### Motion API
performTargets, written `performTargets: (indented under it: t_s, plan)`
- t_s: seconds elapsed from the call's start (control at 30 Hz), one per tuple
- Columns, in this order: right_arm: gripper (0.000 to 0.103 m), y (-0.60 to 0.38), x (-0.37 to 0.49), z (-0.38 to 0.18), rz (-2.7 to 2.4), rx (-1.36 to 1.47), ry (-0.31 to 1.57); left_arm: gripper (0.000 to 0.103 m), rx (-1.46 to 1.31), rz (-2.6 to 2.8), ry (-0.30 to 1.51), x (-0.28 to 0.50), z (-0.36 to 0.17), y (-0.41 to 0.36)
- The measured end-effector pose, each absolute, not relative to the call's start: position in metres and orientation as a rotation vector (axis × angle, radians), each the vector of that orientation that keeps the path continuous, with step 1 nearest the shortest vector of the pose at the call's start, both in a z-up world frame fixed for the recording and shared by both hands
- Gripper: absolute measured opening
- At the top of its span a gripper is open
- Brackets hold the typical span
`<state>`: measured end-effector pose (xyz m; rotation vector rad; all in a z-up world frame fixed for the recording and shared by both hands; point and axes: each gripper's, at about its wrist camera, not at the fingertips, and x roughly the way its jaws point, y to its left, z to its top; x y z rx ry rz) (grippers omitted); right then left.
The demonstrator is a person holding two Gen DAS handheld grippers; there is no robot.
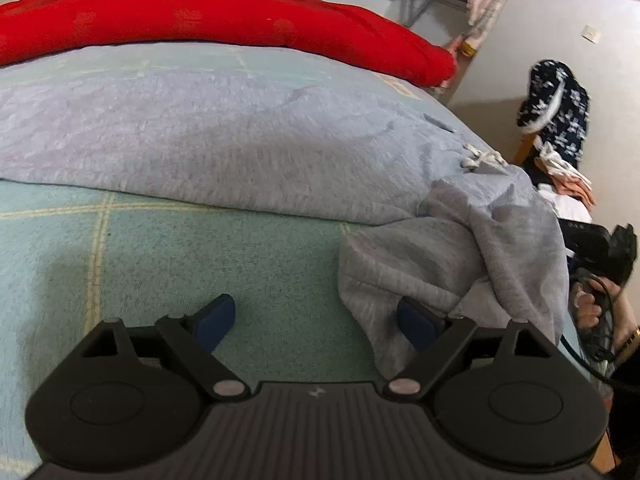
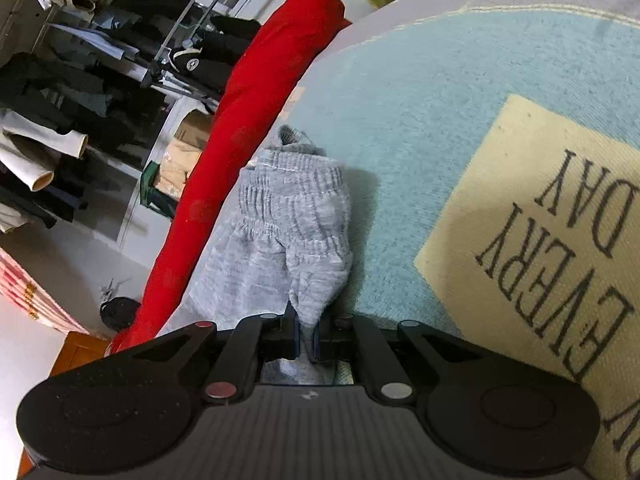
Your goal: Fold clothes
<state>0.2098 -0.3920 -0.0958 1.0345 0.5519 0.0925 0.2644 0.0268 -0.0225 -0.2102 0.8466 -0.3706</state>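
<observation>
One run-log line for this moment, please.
right gripper: shut on grey garment | left gripper: open, at garment edge | bed

Bed [image 1: 168, 248] w/ light teal cover, pale yellow grid lines. Grey sweatshirt [image 1: 224, 152] spread across it, bunched at the right-hand end near bed edge; ribbed cuff [image 2: 294, 196] resting on the cover. Red rolled quilt [image 1: 224, 20] lies along the far side, just beyond the sweatshirt. Cream patch [image 2: 532, 248] w/ printed letters "EVERY DAY" on the cover, beside the cuff.
</observation>
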Motion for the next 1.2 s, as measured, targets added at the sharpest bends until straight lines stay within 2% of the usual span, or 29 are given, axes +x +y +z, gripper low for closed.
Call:
performTargets:
  t_s: [0.1, 0.37, 0.53, 0.63, 0.7, 0.73, 0.8, 0.9, 1.07, 1.2]
  plan:
    - [0.008, -0.393, 0.206, -0.082, 0.103, 1.011, 0.571, 0.088, -0.187, -0.328, 0.863, 0.263, -0.017, 0.020]
    - [0.008, -0.400, 0.158, -0.034, 0.105, 0.937, 0.533, 0.088, -0.168, -0.309, 0.842, 0.251, -0.001, 0.006]
    - [0.008, -0.411, 0.140, -0.024, 0.072, 0.930, 0.513, 0.088, -0.156, -0.317, 0.825, 0.247, 0.007, -0.003]
    - [0.018, -0.416, 0.135, -0.037, 0.055, 0.976, 0.576, 0.088, -0.149, -0.310, 0.826, 0.248, 0.007, -0.006]
    - [0.031, -0.414, 0.129, -0.049, 0.047, 1.008, 0.619, 0.088, -0.148, -0.306, 0.833, 0.248, 0.006, -0.006]
    - [0.033, -0.411, 0.127, -0.053, 0.056, 1.025, 0.628, 0.088, -0.149, -0.305, 0.839, 0.248, 0.006, -0.006]
    - [0.049, -0.402, 0.121, -0.062, 0.085, 1.077, 0.642, 0.088, -0.149, -0.298, 0.849, 0.247, 0.004, -0.004]
    - [0.064, -0.390, 0.122, -0.068, 0.130, 1.114, 0.616, 0.088, -0.155, -0.295, 0.862, 0.248, 0.000, -0.004]
    - [0.078, -0.376, 0.141, -0.068, 0.177, 1.101, 0.603, 0.088, -0.150, -0.305, 0.879, 0.251, -0.003, -0.008]
    - [0.078, -0.373, 0.131, -0.066, 0.217, 1.118, 0.615, 0.088, -0.167, -0.316, 0.887, 0.252, -0.006, -0.004]
